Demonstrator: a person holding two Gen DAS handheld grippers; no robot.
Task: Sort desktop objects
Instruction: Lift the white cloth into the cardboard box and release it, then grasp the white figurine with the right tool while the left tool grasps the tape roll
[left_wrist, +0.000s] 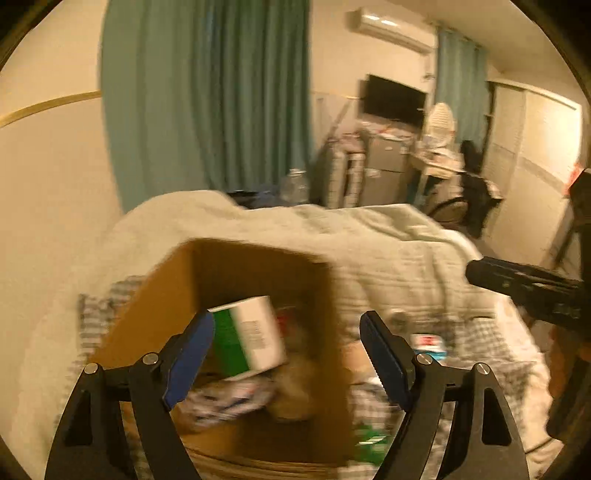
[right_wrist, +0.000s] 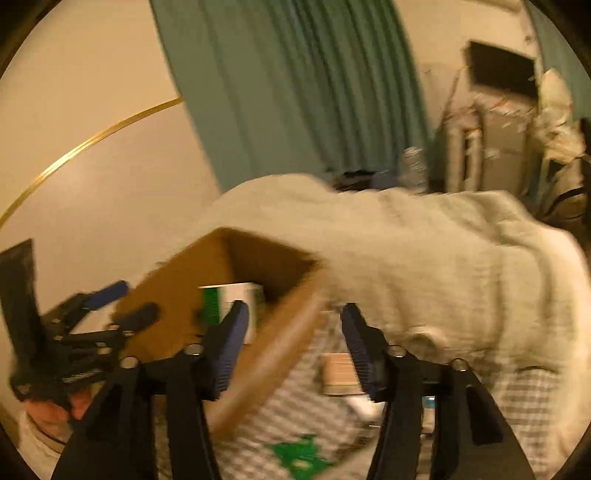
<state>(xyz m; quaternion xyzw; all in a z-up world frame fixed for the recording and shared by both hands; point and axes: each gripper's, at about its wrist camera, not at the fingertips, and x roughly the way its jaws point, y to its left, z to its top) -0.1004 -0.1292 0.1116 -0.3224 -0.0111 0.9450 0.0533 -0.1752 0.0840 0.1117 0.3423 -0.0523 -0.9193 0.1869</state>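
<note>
Open brown cardboard box (left_wrist: 236, 280) viewed close from above by left wrist cam; same box (right_wrist: 207, 291) shared, seen from right by right wrist cam.

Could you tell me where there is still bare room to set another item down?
The checked cloth between the cardboard box and the small tan box looks free. Inside the cardboard box it is crowded around the green-and-white carton.

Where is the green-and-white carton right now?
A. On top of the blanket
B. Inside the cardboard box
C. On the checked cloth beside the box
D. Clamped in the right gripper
B: in both wrist views the carton sits tilted within the walls of the box, and the open left gripper and right gripper hold nothing.
</note>
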